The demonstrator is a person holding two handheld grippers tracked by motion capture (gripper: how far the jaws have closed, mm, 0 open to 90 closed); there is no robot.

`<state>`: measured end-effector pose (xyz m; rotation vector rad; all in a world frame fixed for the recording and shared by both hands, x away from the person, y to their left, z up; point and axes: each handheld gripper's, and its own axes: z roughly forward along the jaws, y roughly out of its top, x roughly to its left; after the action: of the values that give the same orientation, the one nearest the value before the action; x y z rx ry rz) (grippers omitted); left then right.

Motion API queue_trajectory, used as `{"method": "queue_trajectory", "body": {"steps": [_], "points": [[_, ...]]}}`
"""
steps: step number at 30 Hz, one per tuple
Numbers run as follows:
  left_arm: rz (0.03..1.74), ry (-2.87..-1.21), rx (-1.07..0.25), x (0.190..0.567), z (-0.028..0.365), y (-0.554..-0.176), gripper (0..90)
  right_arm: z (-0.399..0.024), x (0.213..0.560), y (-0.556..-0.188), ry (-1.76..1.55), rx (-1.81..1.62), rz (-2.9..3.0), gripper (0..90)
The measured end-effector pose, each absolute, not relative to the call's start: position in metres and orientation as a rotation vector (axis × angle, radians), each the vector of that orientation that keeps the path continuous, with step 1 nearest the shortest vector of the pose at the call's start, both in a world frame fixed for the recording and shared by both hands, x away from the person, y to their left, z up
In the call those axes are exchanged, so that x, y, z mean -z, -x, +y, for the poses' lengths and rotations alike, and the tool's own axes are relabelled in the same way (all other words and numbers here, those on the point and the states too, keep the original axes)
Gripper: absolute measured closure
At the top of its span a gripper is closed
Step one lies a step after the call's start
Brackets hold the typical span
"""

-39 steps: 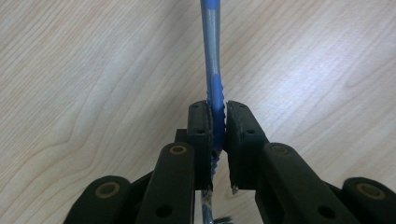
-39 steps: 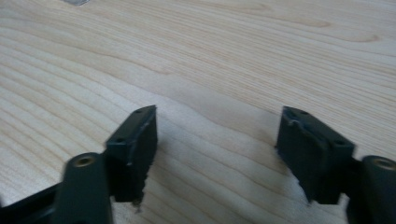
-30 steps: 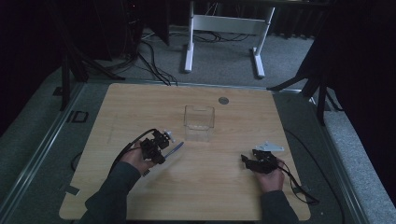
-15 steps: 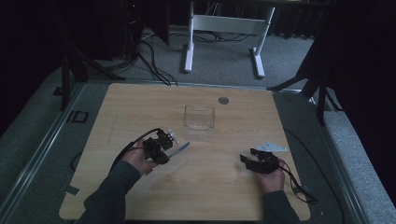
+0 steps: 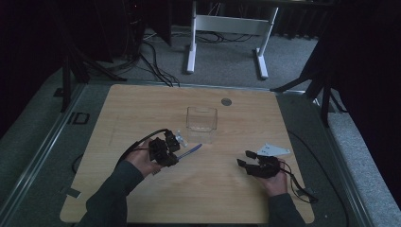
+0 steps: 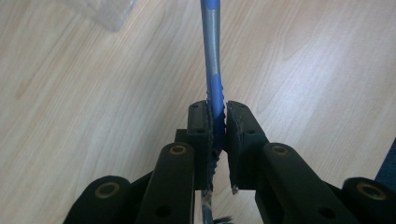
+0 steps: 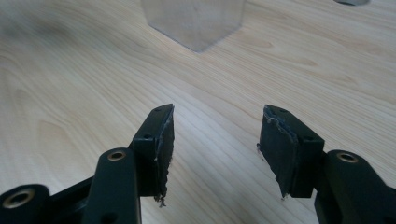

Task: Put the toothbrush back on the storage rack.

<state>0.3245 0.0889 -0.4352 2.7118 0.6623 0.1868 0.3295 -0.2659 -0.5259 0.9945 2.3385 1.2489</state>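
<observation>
High view: left tongs grip pen, axis aimed toward clear box; right tongs open, closing.

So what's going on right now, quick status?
Left gripper shut on blue pen, lifted off table. Right gripper empty, jaws just been closing. Clear plastic box ahead, path open.

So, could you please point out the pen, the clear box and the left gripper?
pen [image 6: 211, 51], left gripper view, grey barrel.
clear box [image 5: 201, 118], high view, front wall.
left gripper [image 6: 217, 122], left gripper view, between the fingertips.
</observation>
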Motion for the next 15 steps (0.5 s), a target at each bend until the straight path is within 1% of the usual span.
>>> {"method": "queue_trajectory", "body": {"steps": [9, 15], "points": [[0.575, -2.714, -0.195, 0.430, 0.080, -0.322, 80.6, -0.262, 0.518, -0.327, -0.936, -1.301, 2.361, 44.7], [0.506, -2.680, -0.213, 0.426, 0.076, -0.319, 80.5, -0.261, 0.514, -0.325, -0.907, -1.331, 2.374, 45.0]]}}
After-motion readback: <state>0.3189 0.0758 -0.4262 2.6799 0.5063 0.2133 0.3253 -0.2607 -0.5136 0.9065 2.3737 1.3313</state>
